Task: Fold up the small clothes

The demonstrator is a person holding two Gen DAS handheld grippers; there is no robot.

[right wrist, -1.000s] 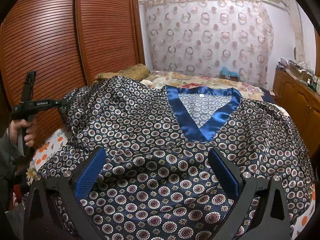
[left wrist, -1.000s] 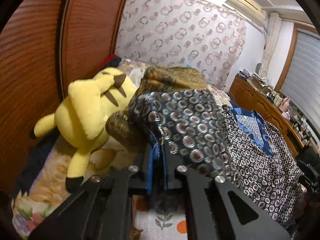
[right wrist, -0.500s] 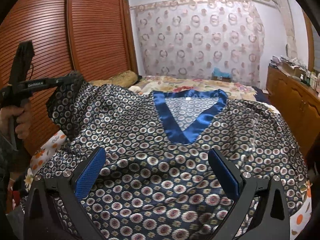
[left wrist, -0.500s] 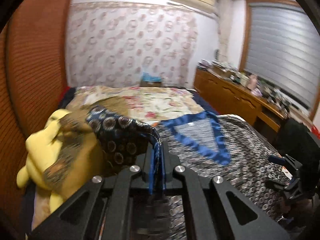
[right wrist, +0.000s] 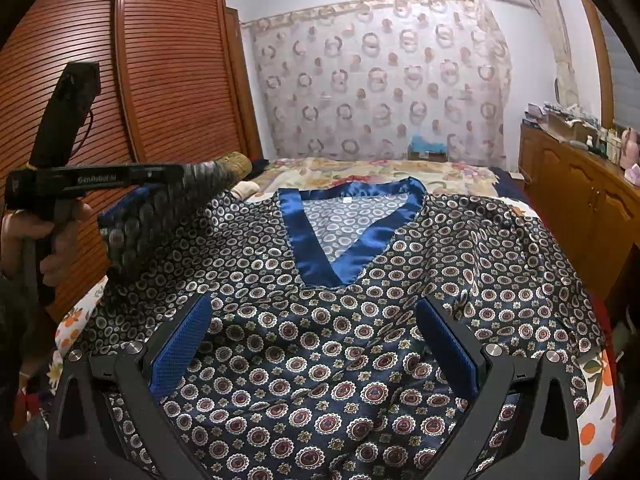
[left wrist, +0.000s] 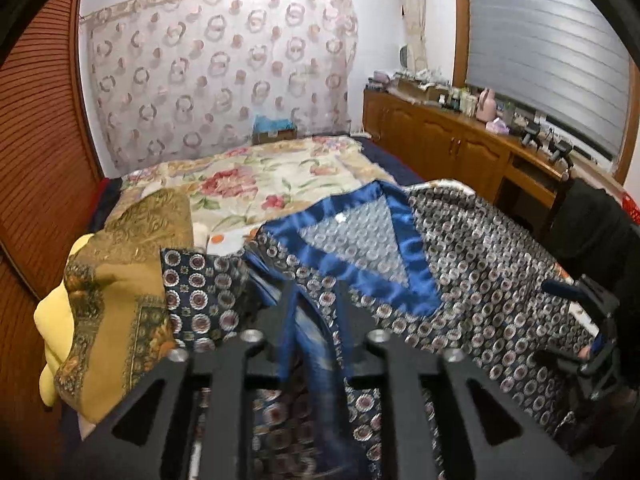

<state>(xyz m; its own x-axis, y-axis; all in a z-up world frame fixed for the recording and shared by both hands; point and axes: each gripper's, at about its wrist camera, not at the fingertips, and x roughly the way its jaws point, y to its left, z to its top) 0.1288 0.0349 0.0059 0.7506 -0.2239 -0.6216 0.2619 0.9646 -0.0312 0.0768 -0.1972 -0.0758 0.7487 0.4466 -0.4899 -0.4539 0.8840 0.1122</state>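
Note:
A navy satin shirt (right wrist: 320, 340) with a ring print and a blue V-neck band (right wrist: 304, 236) lies spread face up on the bed. Its left sleeve (right wrist: 152, 220) is lifted and folded in toward the chest, hanging blurred off my left gripper (right wrist: 188, 172). In the left wrist view the sleeve's blue hem (left wrist: 292, 336) runs between that gripper's (left wrist: 314, 296) jaws, which are opening with a gap around the cloth. My right gripper (right wrist: 314, 320) hovers open just above the shirt's lower front, nothing between its blue pads (right wrist: 180, 344).
A yellow plush toy (left wrist: 56, 320) under an olive patterned cloth (left wrist: 120, 280) sits at the bed's left side by the slatted wooden wardrobe (right wrist: 160, 80). A floral bedspread (left wrist: 260, 184) covers the far half. A wooden sideboard (left wrist: 460, 140) lines the right wall.
My left gripper has swung up and to the right, carrying the sleeve in over the shirt, and its jaws have parted. The right gripper has edged slightly and stays open.

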